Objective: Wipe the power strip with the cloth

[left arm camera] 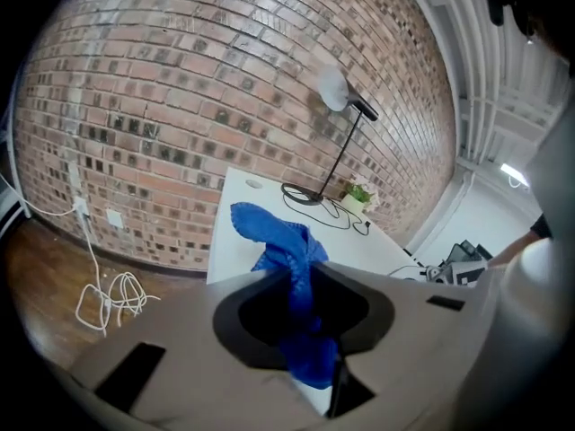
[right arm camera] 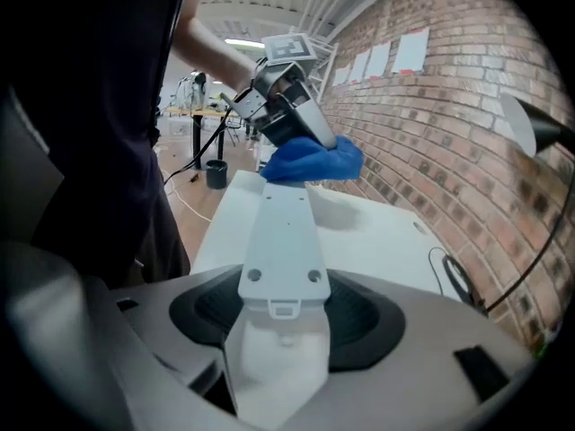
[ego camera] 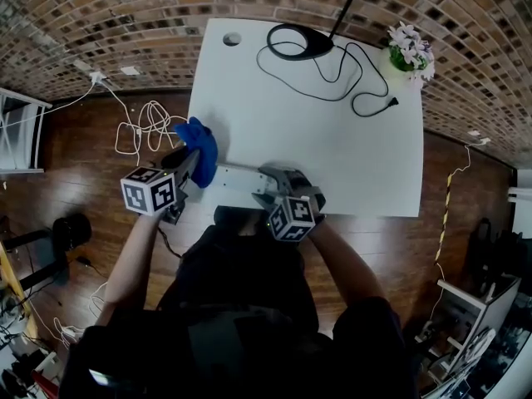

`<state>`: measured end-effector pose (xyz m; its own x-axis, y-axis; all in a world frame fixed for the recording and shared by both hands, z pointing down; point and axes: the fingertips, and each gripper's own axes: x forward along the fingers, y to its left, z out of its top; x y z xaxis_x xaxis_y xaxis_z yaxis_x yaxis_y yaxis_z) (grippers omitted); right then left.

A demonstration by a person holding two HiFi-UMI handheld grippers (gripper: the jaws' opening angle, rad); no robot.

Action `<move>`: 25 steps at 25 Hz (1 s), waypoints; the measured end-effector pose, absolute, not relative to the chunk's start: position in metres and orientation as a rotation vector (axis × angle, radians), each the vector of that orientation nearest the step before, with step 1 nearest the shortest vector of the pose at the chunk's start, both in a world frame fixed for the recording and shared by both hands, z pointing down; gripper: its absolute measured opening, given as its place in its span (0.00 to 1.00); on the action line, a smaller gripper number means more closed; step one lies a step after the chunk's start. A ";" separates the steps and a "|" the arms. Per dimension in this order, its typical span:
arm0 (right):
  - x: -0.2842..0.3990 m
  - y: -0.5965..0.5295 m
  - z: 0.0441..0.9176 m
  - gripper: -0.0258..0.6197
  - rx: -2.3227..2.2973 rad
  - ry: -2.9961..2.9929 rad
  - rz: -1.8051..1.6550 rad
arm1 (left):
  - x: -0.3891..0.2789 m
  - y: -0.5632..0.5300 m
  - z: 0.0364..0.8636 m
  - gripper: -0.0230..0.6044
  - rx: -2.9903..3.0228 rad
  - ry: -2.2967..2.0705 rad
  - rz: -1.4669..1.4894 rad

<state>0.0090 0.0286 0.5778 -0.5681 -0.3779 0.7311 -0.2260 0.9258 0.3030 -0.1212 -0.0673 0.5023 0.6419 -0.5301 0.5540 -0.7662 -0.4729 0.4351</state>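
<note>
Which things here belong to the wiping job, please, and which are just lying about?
In the job: power strip, blue cloth, left hand-held gripper clamping the cloth, right hand-held gripper holding the strip.
Lying about: desk lamp, flower pot, loose white cables.

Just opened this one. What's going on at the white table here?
A person stands at the white table with tongs in each hand. The right tongs are shut on one end of a white power strip, holding it over the table's near corner. The left tongs are shut on a bunched blue cloth, which sits at the strip's far end. A desk lamp and a small plant stand at the back.
</note>
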 end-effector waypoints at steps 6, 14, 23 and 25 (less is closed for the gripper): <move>0.005 0.028 0.574 0.47 0.412 -2.087 -0.477 | -0.122 -0.055 0.501 0.17 2.210 -0.893 0.493; 0.032 -0.002 0.565 0.46 0.534 -1.849 -0.693 | -0.102 -0.035 0.520 0.18 2.199 -0.852 0.568; 0.043 0.006 0.567 0.45 0.572 -1.816 -0.720 | -0.088 -0.016 0.523 0.18 2.288 -0.782 0.680; 0.043 0.008 0.563 0.45 0.585 -1.829 -0.726 | -0.086 -0.014 0.524 0.18 2.274 -0.750 0.668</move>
